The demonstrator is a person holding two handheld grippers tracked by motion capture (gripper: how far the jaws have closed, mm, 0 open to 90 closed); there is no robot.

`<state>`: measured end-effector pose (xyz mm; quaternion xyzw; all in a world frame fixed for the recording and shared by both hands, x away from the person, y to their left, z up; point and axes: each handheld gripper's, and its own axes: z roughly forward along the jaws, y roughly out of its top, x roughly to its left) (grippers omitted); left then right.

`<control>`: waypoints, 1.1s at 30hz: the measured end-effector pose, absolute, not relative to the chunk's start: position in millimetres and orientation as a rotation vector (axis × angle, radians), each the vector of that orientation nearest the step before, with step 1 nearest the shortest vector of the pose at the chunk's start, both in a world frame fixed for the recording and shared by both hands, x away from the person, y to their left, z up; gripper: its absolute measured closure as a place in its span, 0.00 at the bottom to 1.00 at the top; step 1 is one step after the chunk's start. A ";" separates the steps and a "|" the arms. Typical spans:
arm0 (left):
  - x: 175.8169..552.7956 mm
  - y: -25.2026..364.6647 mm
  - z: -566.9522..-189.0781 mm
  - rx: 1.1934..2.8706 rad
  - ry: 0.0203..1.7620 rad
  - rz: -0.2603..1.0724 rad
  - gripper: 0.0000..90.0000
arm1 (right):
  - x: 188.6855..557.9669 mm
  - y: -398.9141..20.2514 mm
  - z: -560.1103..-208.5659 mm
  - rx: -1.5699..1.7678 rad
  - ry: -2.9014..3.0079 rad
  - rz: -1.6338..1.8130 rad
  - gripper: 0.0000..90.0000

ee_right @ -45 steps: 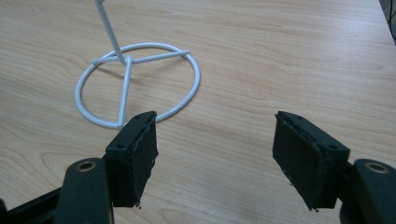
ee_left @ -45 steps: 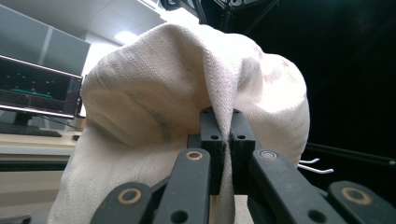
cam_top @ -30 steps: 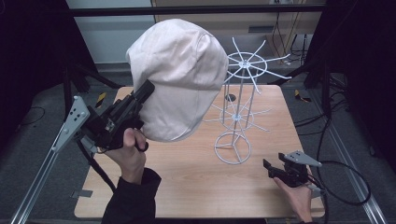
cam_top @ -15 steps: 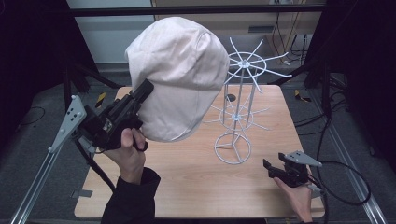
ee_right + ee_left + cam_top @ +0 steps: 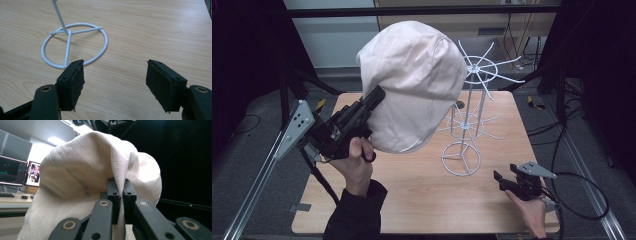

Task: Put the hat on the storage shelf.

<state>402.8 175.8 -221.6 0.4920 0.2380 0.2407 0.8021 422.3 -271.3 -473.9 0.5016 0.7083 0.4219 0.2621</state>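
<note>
**Cream cap held aloft at left, wire rack mid-table, right gripper idle**

Surface: light wooden table (image 5: pixel 412 200) on a grey floor, dark curtains to both sides, black frame bar across the top of the high view. Left gripper view background: office ceiling lights and two lit monitors (image 5: pixel 17 173) on a desk, far left.

Left side: left gripper (image 5: pixel 374 97) raised above the table's left part, held in the person's left hand (image 5: pixel 354 162), dark sleeve below it. Jaws closed tight on a fold of a cream fabric cap (image 5: pixel 412 85); in the left gripper view the fold (image 5: pixel 120 170) runs down between the two black pads, which nearly meet. Cap hangs clear of the table, its crown bulging up and to the right, overlapping the rack's top spokes in the high view; touching or apart, cannot tell.

Centre: white wire rack (image 5: pixel 467 125) upright on the table, ring base (image 5: pixel 75 45) flat on the wood, two tiers of radiating spokes on the post.

Right side: right gripper (image 5: pixel 504 181) low at the table's near right corner, in the right hand (image 5: pixel 529 210). Jaws spread wide, nothing between them; ring base just beyond the left pad
</note>
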 end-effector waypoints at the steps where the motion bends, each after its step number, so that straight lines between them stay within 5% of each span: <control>1: 404.4 174.6 -222.1 1.062 0.510 0.516 0.97 | 422.4 -271.4 -473.8 1.358 1.917 1.142 0.34; 33: 432.7 168.6 -254.4 1.281 0.566 0.477 0.97 | 422.9 -270.4 -475.0 1.356 1.919 1.143 0.34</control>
